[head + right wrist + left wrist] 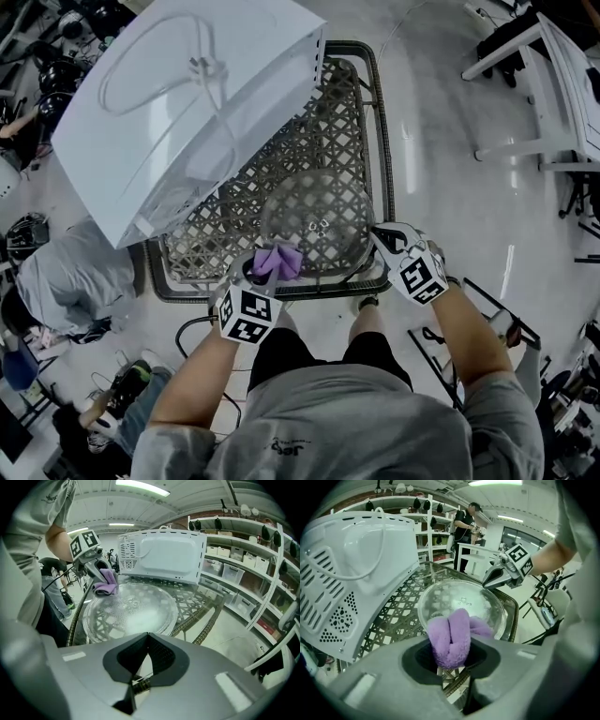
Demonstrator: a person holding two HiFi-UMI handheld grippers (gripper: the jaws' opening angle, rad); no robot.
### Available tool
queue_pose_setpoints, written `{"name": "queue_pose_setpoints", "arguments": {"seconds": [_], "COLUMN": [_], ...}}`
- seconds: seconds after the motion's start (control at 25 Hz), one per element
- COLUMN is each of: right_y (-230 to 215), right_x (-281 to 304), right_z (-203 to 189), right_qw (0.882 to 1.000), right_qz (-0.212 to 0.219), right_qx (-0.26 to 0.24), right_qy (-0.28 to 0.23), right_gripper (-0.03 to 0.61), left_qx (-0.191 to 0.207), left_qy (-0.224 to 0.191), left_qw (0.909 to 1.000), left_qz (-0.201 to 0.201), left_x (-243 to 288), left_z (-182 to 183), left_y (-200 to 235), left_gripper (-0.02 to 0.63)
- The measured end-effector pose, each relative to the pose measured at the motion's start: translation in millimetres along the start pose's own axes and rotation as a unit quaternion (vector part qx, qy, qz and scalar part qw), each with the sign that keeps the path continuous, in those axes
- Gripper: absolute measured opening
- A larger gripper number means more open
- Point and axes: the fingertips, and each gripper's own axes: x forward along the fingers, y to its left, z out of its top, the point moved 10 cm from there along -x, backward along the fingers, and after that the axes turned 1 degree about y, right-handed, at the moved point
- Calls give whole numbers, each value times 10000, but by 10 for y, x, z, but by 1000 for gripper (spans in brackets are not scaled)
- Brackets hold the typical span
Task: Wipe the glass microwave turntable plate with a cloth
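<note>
— How's the plate looking?
— It's a clear, round glass plate [314,217], flat and face up on the lattice table [370,122], lower centre of my head view.
— And the tongs?
— My left gripper [265,274] is clamped on a folded purple cloth [279,261], which pokes forward at the plate's near rim. My right gripper [377,236] is closed on nothing, just beside the right rim.

The cloth [452,637] is fluffy purple fleece. The turntable plate [317,211] is clear, glossy glass. The worktop [361,122] is woven lattice. At ten o'clock, the microwave [187,103] casing looks smooth, matt white.
</note>
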Motion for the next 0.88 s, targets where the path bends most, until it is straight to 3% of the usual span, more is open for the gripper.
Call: {"name": "queue_pose_setpoints", "arguments": {"seconds": [0.28,0.44,0.64,0.76,0.88], "right_y": [3,8,8,8,16], "right_x": [4,4,-3,-8,-7], "right_z": [3,17,2,-3,-3], "right_qw": [10000,10000,10000,10000,10000], "right_qz": [-16,-35,-49,-63,-79], "right_qx": [3,-7,18,21,40], "right_qy": [39,44,22,1,-34], "right_gripper": [11,11,11,11,11], "left_qx": [13,-229,-73,120,238], "left_qy": [-103,-593,-946,-926,-784], "left_qw": [9999,9959,9849,9830,9860], "left_qz": [-8,-636,-1451,-1579,-1452], "left_x": [-5,53,312,512,678], "left_z": [65,370,766,847,820], "left_y": [-49,-351,-1032,-1307,-1372], "left_gripper": [95,95,95,95,95]}}
